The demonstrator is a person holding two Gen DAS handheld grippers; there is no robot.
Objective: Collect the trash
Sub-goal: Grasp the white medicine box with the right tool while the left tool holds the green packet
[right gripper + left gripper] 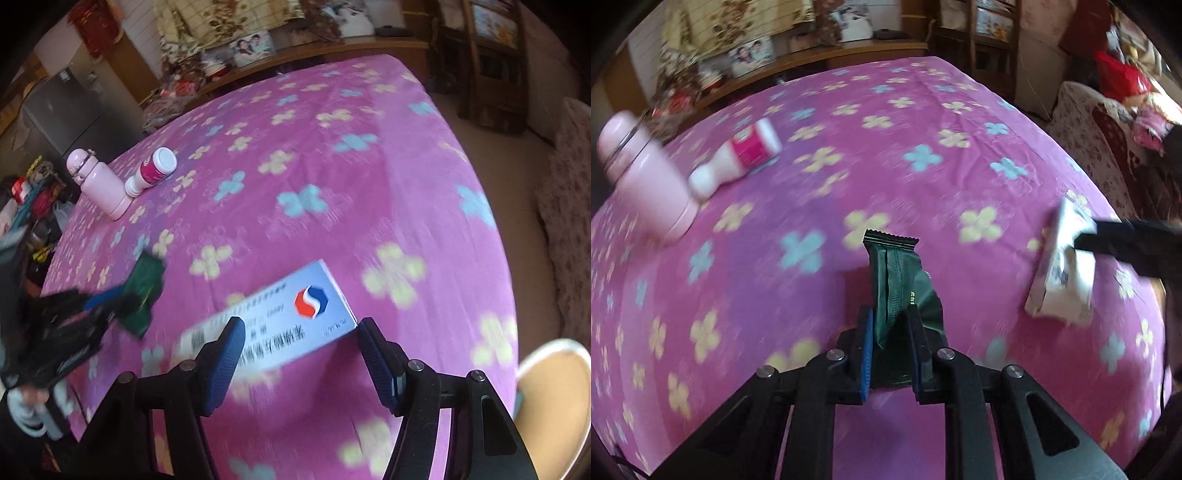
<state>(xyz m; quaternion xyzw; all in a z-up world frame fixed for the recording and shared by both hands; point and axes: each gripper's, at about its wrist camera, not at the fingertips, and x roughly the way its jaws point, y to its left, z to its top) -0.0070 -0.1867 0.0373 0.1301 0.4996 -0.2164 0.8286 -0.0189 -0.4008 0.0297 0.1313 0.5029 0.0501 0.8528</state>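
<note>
My left gripper [889,314] is shut on a dark green snack wrapper [894,280], holding it above the purple flowered tablecloth [886,140]; it also shows in the right wrist view [142,291]. My right gripper [299,328] is open, its fingers on either side of a white carton box [280,325] with a red and blue logo, which lies on the cloth. The box and the right gripper also show in the left wrist view [1062,266]. A small white bottle [738,158] with a pink label lies on its side at the far left.
A pale pink flask [99,181] stands upright next to the lying bottle [151,171]. A sofa [1108,140] with clutter is to the right of the table. A round wooden stool [550,384] stands at the near right. Shelves and boxes line the back wall.
</note>
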